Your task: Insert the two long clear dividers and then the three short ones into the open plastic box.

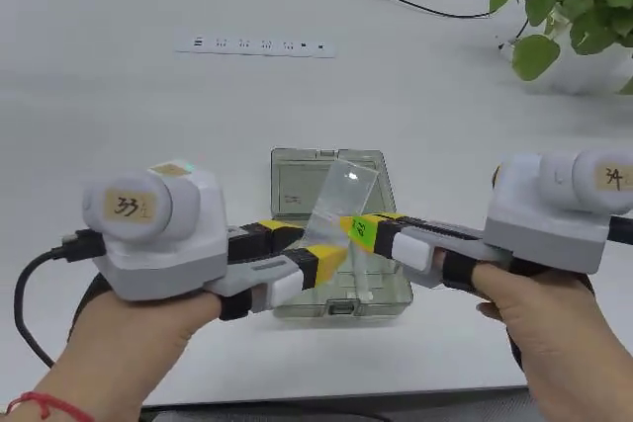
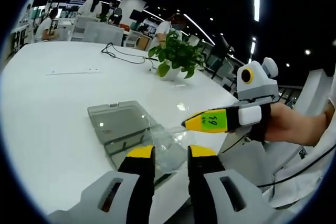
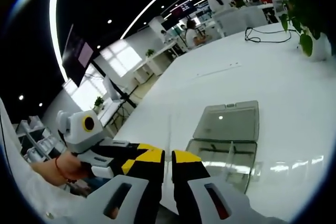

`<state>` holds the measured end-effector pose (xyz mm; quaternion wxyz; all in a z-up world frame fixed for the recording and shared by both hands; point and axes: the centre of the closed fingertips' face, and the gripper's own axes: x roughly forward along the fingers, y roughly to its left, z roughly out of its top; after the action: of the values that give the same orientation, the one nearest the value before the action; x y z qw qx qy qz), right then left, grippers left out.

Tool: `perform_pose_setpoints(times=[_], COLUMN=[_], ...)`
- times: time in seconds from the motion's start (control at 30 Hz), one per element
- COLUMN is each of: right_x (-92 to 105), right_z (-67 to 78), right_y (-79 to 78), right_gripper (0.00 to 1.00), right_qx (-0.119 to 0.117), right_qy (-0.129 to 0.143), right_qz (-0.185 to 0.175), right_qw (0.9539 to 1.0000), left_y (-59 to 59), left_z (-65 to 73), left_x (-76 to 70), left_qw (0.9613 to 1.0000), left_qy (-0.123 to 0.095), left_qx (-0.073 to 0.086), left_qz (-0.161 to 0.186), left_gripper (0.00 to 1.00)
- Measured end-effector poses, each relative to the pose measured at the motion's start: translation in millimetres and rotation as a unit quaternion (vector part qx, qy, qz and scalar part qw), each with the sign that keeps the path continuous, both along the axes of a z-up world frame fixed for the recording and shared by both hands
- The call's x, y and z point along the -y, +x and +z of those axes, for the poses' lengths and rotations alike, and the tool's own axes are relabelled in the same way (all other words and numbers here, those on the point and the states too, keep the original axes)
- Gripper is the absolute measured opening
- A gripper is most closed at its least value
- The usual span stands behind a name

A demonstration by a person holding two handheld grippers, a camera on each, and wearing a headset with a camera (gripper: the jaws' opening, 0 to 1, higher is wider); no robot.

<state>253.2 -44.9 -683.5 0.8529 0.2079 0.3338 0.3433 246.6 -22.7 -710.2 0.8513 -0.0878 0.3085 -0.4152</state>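
A clear divider (image 1: pixel 341 193) hangs tilted above the open plastic box (image 1: pixel 394 292) on the white workbench (image 1: pixel 119 145). It is pinched by the right gripper (image 1: pixel 364 230), whose jaws are clamped on the thin sheet. The left gripper (image 1: pixel 302 246) straddles its lower end; whether it bites cannot be told. Both grippers come in low and level from either side, tips nearly meeting. The sheet looks light, stiff and slick, best held near its edges.

clear glossy plastic box (image 1: pixel 297 167) and divider (image 1: pixel 344 195) — glossy white table (image 1: pixel 148 126)
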Motion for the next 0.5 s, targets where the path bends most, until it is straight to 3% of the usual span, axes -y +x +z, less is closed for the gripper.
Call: perform_pose_setpoints(times=[0.03, 0.07, 0.1, 0.13, 0.2, 0.23, 0.5], right_x=[1.6, 2.1, 1.6, 0.4, -1.0, -1.5, 0.5], right_z=[-1.1, -0.4, -0.6, -0.6, -1.5, -2.0, 3.4], right_y=[-0.1, 1.4, 1.4, 0.9, 0.5, 0.4, 7.5], right_gripper=[0.06, 0.06, 0.06, 0.06, 0.06, 0.06, 0.06], right_qx=[-0.007, -0.005, -0.004, -0.003, -0.003, -0.005, -0.001], right_qy=[-0.003, -0.002, -0.004, -0.006, -0.012, -0.013, -0.019], right_qz=[-0.007, -0.013, -0.013, -0.010, -0.007, -0.005, -0.005], right_qw=[1.0000, 0.9999, 0.9999, 0.9999, 0.9999, 0.9999, 0.9998], left_y=[0.3, -1.1, -0.2, -0.8, -4.6, -5.0, -6.7], left_z=[-1.6, 0.4, 7.0, 7.1, 2.1, 3.2, 2.5], left_x=[-1.0, 1.9, 7.1, 8.0, 7.3, 8.5, 4.4], left_qw=[1.0000, 0.9999, 0.9988, 0.9986, 0.9997, 0.9996, 0.9994], left_qy=[0.005, -0.010, -0.047, -0.050, -0.023, -0.024, -0.025], left_qx=[0.002, 0.000, -0.010, -0.011, -0.002, 0.003, 0.006], left_qz=[0.000, -0.002, 0.009, 0.007, -0.012, -0.015, -0.022], left_gripper=[0.11, 0.16, 0.24, 0.30, 0.27, 0.25, 0.34])
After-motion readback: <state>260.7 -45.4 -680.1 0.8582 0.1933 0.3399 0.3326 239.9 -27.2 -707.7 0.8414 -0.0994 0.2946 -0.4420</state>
